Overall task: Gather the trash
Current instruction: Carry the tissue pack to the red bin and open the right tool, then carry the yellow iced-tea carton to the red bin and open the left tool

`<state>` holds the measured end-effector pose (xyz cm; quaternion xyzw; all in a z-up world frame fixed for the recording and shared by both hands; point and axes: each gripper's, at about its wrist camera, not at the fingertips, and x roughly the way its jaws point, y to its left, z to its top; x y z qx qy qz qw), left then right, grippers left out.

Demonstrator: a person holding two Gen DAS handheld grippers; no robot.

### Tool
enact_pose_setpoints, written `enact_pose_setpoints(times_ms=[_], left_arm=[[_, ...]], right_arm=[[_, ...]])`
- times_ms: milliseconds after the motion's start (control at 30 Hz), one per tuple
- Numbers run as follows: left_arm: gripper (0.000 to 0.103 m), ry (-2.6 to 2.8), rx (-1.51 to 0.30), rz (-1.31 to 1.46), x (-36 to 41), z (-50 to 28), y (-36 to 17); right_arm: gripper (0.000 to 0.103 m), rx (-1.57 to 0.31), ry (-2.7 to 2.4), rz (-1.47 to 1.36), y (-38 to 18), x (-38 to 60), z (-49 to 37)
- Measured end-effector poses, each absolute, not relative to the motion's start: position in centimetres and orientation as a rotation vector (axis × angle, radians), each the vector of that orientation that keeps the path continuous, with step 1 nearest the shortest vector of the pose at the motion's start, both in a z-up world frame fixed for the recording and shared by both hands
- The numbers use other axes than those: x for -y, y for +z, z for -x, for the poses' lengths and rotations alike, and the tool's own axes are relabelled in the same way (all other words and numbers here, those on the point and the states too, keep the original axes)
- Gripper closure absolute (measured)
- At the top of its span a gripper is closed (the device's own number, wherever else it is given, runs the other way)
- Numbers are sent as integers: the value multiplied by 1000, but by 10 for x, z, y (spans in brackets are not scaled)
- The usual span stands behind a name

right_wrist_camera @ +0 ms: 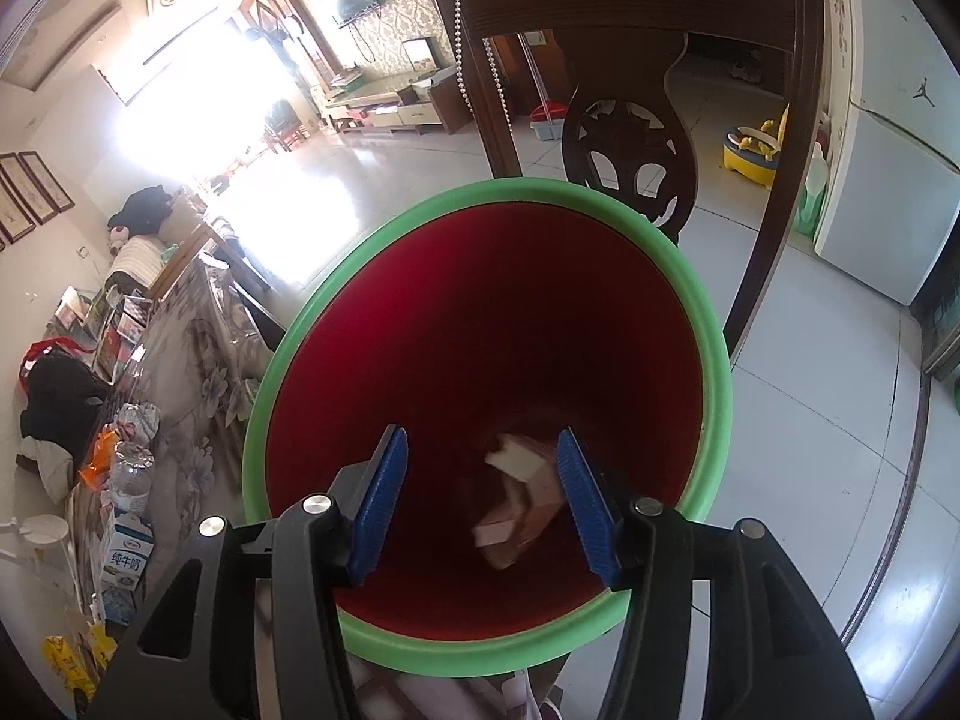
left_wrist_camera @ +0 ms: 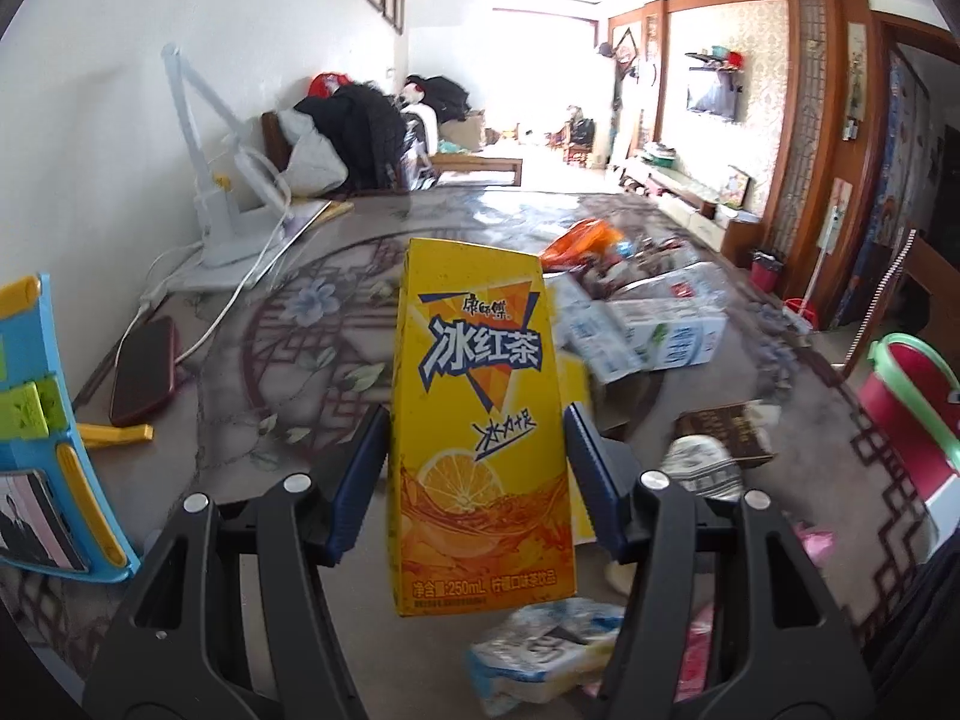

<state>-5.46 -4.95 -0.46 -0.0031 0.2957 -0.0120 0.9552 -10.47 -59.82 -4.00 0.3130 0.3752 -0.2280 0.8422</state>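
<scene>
Now left tool point(left_wrist_camera: 477, 468) clamped on tea carton point(left_wrist_camera: 480, 420) w/ milk cartons point(left_wrist_camera: 648, 336) behind; right tool point(right_wrist_camera: 480, 501) apart over bin point(right_wrist_camera: 486, 420).

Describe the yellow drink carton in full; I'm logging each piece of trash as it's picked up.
The yellow drink carton is a small cardboard iced-tea box, printed with blue-and-white Chinese lettering, an orange slice and "250mL". It looks intact and stands upright, tilted slightly, lifted above the table. The left gripper clamps it, one blue pad on each side wall.
</scene>
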Motion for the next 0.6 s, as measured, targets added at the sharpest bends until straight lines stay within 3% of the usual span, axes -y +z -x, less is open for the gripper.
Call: enact_pose_setpoints(times_ms=[167,467,600], left_arm=[[46,-217,-634,28,106,58,12],[46,-728,-702,-46,284,43,28],[46,-909,-829,49,348,20,19]], right_arm=[[49,-760,-447,-617,-28,590,112],[42,-693,-423,-545,-8,582,150],[41,-670,-451,-569,-9,591,168]])
